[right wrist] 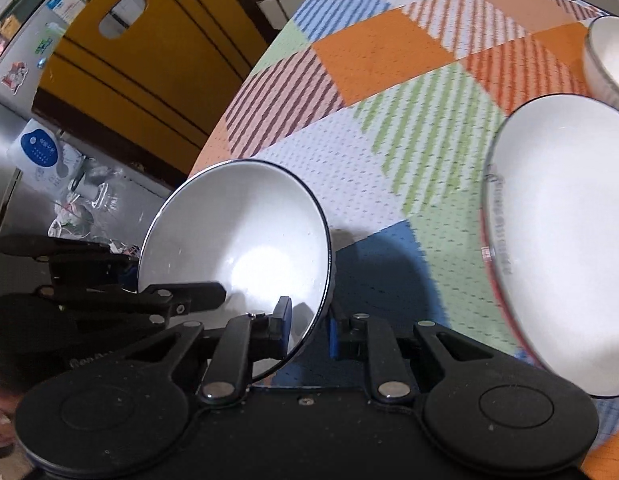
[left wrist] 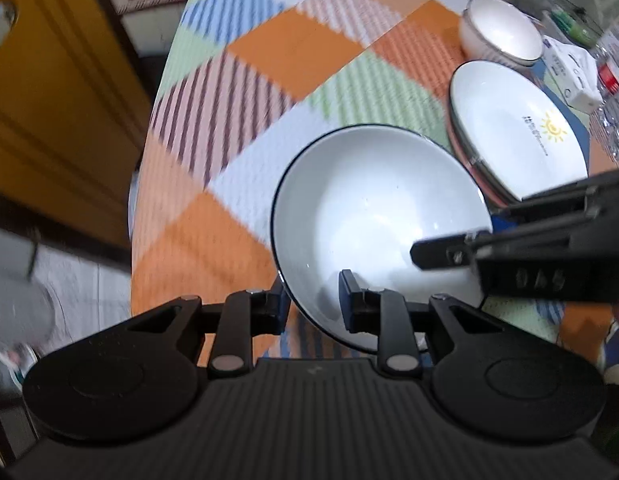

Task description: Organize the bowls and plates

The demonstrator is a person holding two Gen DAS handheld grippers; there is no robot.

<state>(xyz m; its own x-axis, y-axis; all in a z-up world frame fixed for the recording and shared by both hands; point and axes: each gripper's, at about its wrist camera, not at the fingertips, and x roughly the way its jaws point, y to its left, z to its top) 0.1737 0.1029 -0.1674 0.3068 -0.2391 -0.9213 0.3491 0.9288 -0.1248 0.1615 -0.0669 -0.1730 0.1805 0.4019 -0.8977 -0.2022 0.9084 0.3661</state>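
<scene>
Both the left gripper (left wrist: 315,300) and right gripper (right wrist: 309,324) clamp the rim of 1 white bowl (left wrist: 381,208), tilted above the checked tablecloth (left wrist: 269,52), beside the sun-printed plate (left wrist: 517,128).

My counter (left wrist: 269,52) has a checkered cloth in orange, blue, green and white. Over at two o'clock I've got a stack of white plates (left wrist: 521,136), a small white bowl (left wrist: 501,32) just behind it, and a small carton (left wrist: 569,76) beside them.

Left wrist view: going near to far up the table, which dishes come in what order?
Dark-rimmed white bowl gripped at its rim, then the sun-printed plate, then the small white bowl farthest back.
</scene>
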